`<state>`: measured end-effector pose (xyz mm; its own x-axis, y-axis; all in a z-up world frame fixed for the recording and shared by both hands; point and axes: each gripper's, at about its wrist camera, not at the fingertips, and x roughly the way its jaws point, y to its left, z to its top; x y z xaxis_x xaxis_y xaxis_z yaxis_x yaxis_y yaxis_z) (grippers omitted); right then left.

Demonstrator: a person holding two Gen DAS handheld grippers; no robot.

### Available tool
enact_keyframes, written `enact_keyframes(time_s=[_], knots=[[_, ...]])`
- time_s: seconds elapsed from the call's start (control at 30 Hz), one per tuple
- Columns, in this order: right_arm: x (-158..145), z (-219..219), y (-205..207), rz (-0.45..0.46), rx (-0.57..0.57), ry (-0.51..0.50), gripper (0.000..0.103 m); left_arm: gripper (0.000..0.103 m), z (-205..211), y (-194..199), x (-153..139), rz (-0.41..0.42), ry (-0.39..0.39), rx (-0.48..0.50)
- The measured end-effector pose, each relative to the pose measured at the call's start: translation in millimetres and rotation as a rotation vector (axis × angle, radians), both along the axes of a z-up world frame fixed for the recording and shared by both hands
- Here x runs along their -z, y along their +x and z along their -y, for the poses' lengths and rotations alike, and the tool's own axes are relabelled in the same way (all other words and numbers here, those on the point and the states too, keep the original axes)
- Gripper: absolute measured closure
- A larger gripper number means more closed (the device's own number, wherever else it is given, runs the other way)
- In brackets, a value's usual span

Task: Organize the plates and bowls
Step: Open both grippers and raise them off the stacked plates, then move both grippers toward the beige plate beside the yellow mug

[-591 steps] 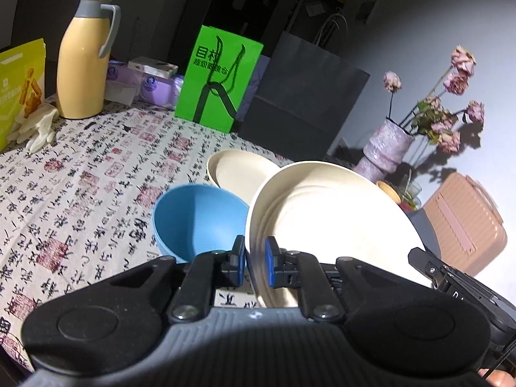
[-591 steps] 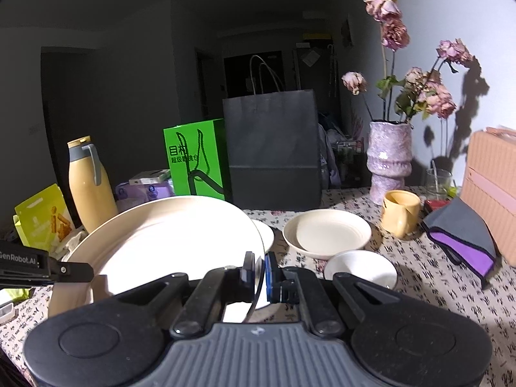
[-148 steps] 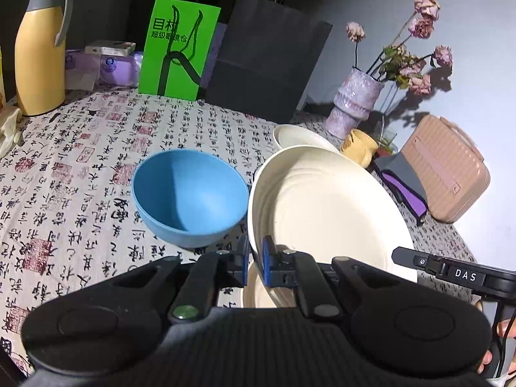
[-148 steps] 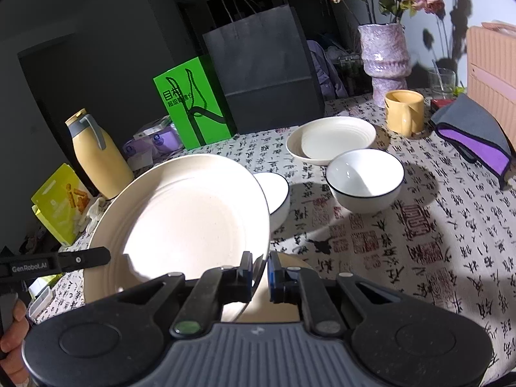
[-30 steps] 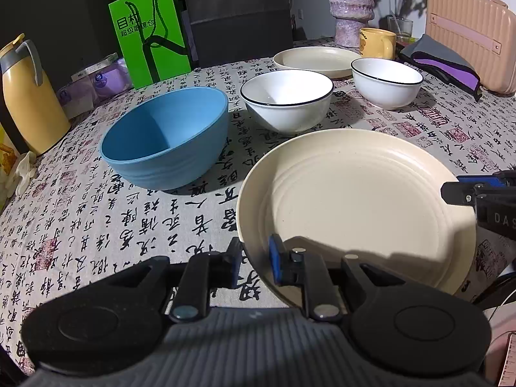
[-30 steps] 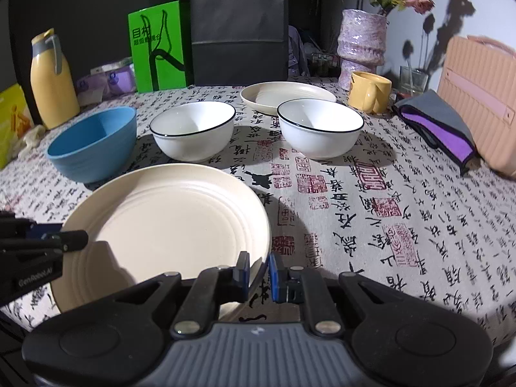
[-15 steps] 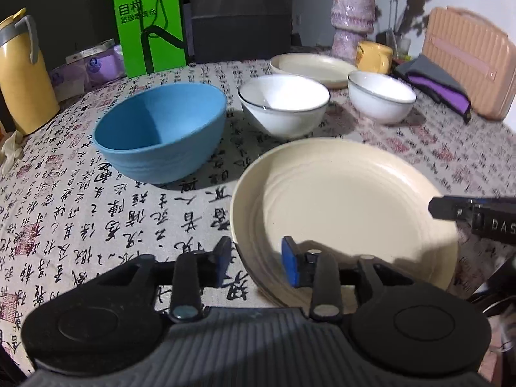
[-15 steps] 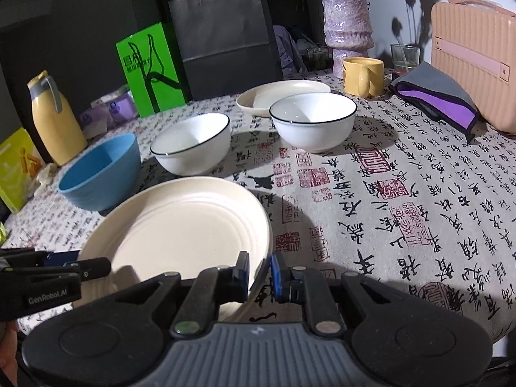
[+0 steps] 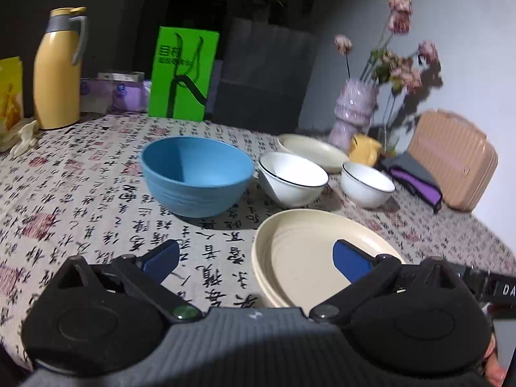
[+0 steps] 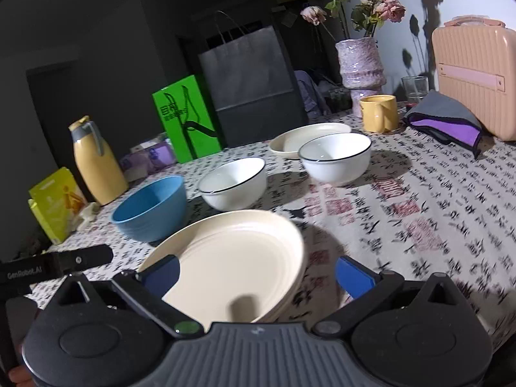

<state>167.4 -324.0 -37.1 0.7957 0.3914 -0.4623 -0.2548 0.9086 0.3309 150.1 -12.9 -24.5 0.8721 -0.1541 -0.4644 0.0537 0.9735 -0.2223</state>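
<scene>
The left hand-held gripper [image 9: 256,259] is seen with its blue-padded fingers spread wide, nothing held between them. Its right finger is placed over the large round cream plate [image 9: 309,258], whose rim lies just ahead, between the fingers, flat on the worktop covered by a calligraphy-printed cloth [image 9: 80,193].

The right hand-held gripper [image 10: 256,271] is likewise spread wide and grips nothing; the same cream plate [image 10: 235,258] lies just ahead of it, its near right edge between the two fingers. The left finger is seen over the plate's left edge.

Beyond the plate, a ribbed blue bowl [image 9: 196,175] is set ahead and to the left of the left hand-held gripper. Next to it stands a white bowl with a dark rim [image 9: 292,179], and further right a second white dark-rimmed bowl [image 9: 367,185]. Behind these two, a smaller cream plate [image 9: 311,151] rests near a yellow mug [image 9: 364,151]. The two white bowls [image 10: 232,182] [image 10: 335,156] are seen apart from each other.
</scene>
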Motion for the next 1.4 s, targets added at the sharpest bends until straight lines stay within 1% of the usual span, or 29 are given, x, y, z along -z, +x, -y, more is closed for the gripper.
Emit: enact_keyframes(time_s=[0.13, 0.27, 0.37, 0.53, 0.77, 0.93, 1.23, 1.4], knots=[[3, -6, -14, 0.032, -0.011, 0.003, 0.000, 0.000, -13, -16, 9, 0.035, -0.044, -0.017], [8, -16, -27, 0.074, -0.012, 0.016, 0.000, 0.000, -23, -33, 23, 0.074, -0.062, -0.037], [11, -27, -38, 0.116, -0.018, -0.017, 0.000, 0.000, -28, -39, 28, 0.078, -0.065, -0.050], [14, -35, -49, 0.162, -0.012, -0.063, 0.000, 0.000, -27, -46, 28, 0.106, -0.055, -0.036], [13, -32, -54, 0.144, 0.027, -0.065, 0.000, 0.000, -27, -50, 28, 0.107, -0.058, -0.016], [9, -34, -54, 0.135, 0.030, -0.073, 0.000, 0.000, -33, -55, 29, 0.107, -0.066, -0.018], [2, -43, -35, 0.125, -0.017, -0.094, 0.000, 0.000, -38, -44, 29, 0.091, -0.063, -0.037], [-5, -35, -20, 0.123, -0.008, -0.091, 0.000, 0.000, -34, -30, 23, 0.086, -0.039, -0.029]])
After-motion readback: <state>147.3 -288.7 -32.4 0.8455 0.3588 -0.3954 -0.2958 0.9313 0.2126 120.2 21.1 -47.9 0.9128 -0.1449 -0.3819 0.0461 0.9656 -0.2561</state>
